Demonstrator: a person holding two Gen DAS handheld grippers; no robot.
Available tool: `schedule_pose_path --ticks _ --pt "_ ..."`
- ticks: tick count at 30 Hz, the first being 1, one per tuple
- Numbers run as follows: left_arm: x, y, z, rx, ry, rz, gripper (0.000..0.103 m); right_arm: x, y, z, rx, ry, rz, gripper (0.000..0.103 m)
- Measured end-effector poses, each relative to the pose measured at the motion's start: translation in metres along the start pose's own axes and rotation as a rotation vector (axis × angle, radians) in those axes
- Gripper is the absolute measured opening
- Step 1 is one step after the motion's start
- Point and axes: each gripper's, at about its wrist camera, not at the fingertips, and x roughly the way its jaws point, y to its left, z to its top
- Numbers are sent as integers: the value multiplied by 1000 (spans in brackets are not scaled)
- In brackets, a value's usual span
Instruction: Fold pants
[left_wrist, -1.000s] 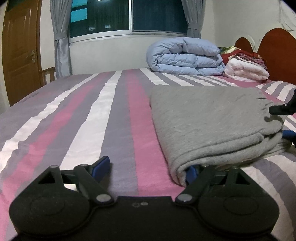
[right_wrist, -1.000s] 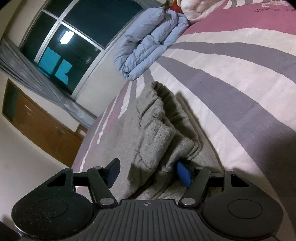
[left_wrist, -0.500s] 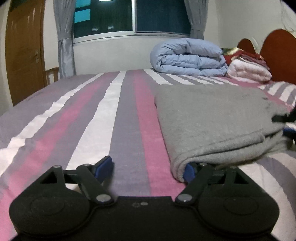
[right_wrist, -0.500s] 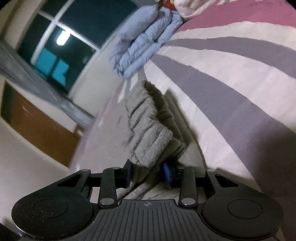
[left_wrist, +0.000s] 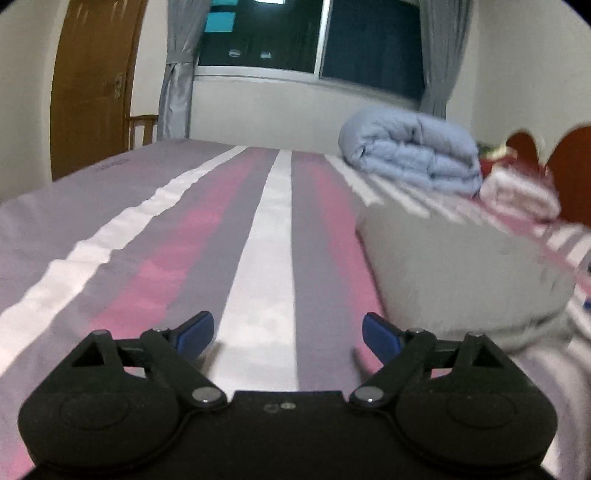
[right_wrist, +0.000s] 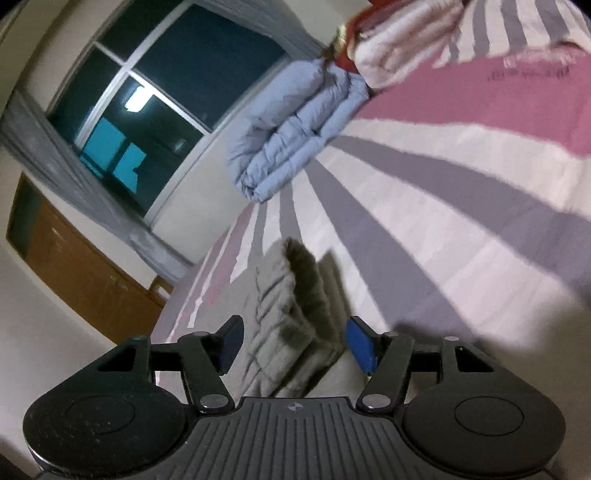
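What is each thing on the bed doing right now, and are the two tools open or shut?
Gray pants: folded in a stack, lying flat on the bed.
Left tool: open, nothing between its fingers, beside the pants; it has just been opening.
Right tool: open, pants edge between the fingers but not pinched; it has just been opening.
Blue quilt: folded, on the bed.
Window: dark outside.
Door: shut.
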Motion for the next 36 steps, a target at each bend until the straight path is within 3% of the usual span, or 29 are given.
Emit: schedule_pose_path --ticks 5,9,14,16,20,25,26,28,32,34,36 --pt "34 -7 24 -101 28 -203 81 20 -6 12 1 65 12 62" --pt "63 -10 34 -129 66 -236 80 41 0 15 -57 100 1 62" --pt "99 3 31 -237 180 -360 79 71 -7 15 -16 192 -57 65" --pt "109 4 28 -226 215 -396 79 76 -16 14 30 223 -38 75" --pt "128 6 24 -249 297 -512 79 76 -30 12 44 228 15 77" --pt "168 19 29 -386 402 -667 78 85 -42 20 101 253 113 78" --pt "176 21 31 -397 424 -687 77 86 -43 21 105 257 125 79" --pt "189 22 34 -362 470 -688 59 88 -47 23 106 272 141 79" --pt "209 21 36 -356 523 -746 53 95 -45 21 94 305 166 79" --pt "218 18 34 -388 544 -798 45 105 -41 21 88 336 180 79" --pt "224 9 27 -406 547 -840 44 113 -41 23 98 360 206 80"
